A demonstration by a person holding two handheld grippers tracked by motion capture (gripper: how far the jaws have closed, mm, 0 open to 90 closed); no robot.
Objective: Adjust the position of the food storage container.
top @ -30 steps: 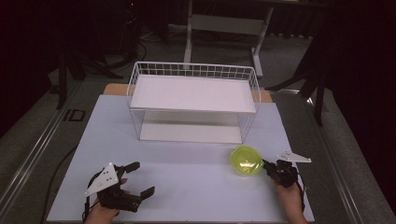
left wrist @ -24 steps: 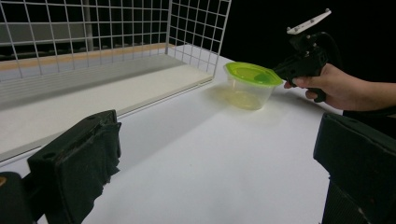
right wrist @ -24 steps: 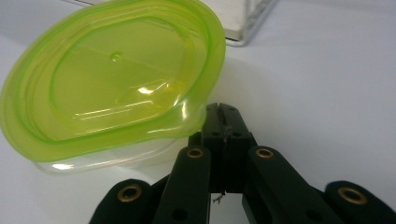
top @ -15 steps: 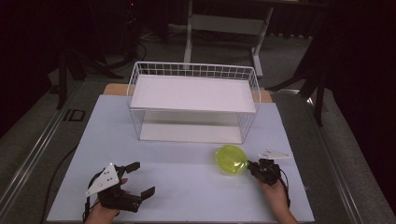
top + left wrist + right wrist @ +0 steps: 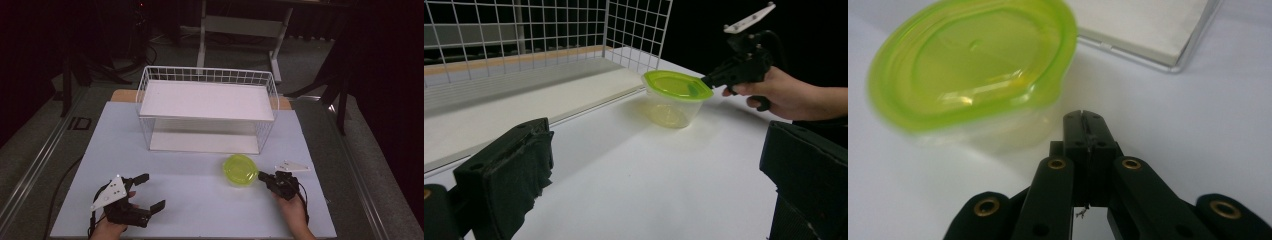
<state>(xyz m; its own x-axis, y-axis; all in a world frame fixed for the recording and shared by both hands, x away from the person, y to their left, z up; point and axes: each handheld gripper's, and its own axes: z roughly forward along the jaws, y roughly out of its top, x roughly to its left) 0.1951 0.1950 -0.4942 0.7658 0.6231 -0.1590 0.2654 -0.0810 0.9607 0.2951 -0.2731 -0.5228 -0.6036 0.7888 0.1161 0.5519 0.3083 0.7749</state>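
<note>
Resting on the white table (image 5: 200,200) just in front of the wire basket (image 5: 207,107), the lidded green container (image 5: 240,170) has the right gripper (image 5: 263,176) at its rim, jaws pressed together on nothing. The left gripper (image 5: 148,191) gapes wide near the table's front edge, well apart, bare tabletop between

one lidded tub (image 5: 240,169), one wire basket (image 5: 207,80), two claws (image 5: 143,192) (image 5: 263,176)

Black tool (image 5: 1083,120) – brass screws (image 5: 1056,163)
</note>
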